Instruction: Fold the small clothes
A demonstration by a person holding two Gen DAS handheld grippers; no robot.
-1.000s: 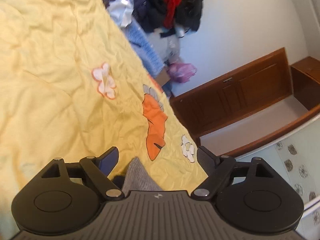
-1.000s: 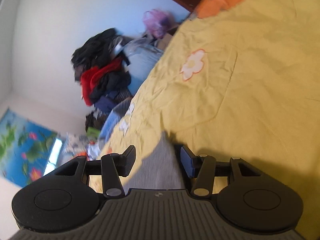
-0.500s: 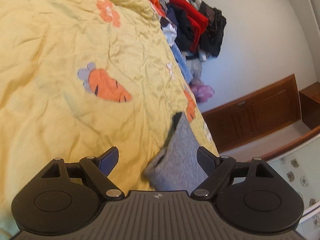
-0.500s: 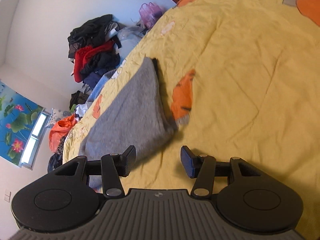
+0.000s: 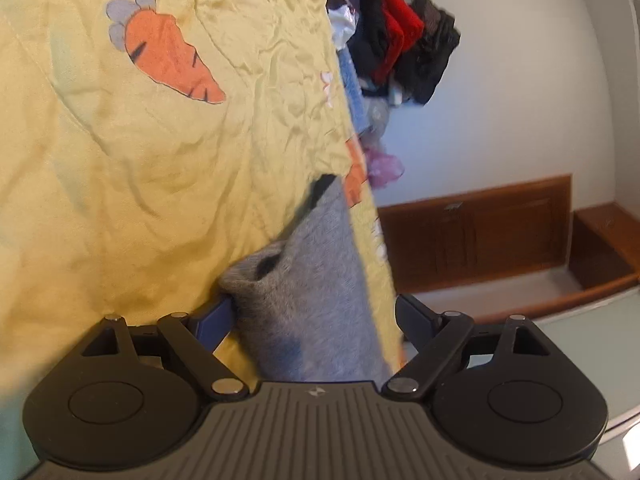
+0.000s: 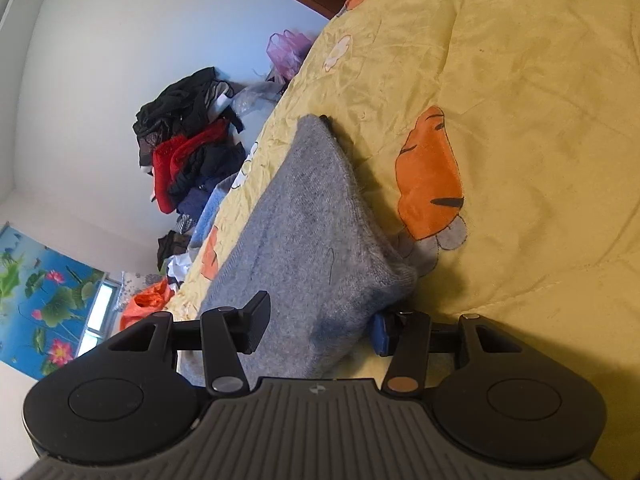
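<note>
A folded grey knit garment (image 5: 316, 292) lies on the yellow carrot-print sheet (image 5: 140, 168). My left gripper (image 5: 314, 320) is open, and one end of the garment sits between its fingers, against the left pad (image 5: 212, 320). The right wrist view has the same grey garment (image 6: 312, 220) reaching in between the fingers of my right gripper (image 6: 320, 324), which is open too. There the cloth bulges over the blue right pad (image 6: 380, 330) and passes behind the left finger (image 6: 256, 320). A dark edge shows at the garment's far tip.
A pile of dark and red clothes (image 6: 188, 152) is heaped against the white wall beyond the bed edge, with a purple plastic bag (image 6: 288, 50) beside it. A brown wooden cabinet (image 5: 480, 232) stands low along the wall. A blue lotus poster (image 6: 44, 300) hangs further along.
Both grippers have moved in on the grey garment, so its ends now lie between the fingers. The gaps between the fingers look unchanged.
</note>
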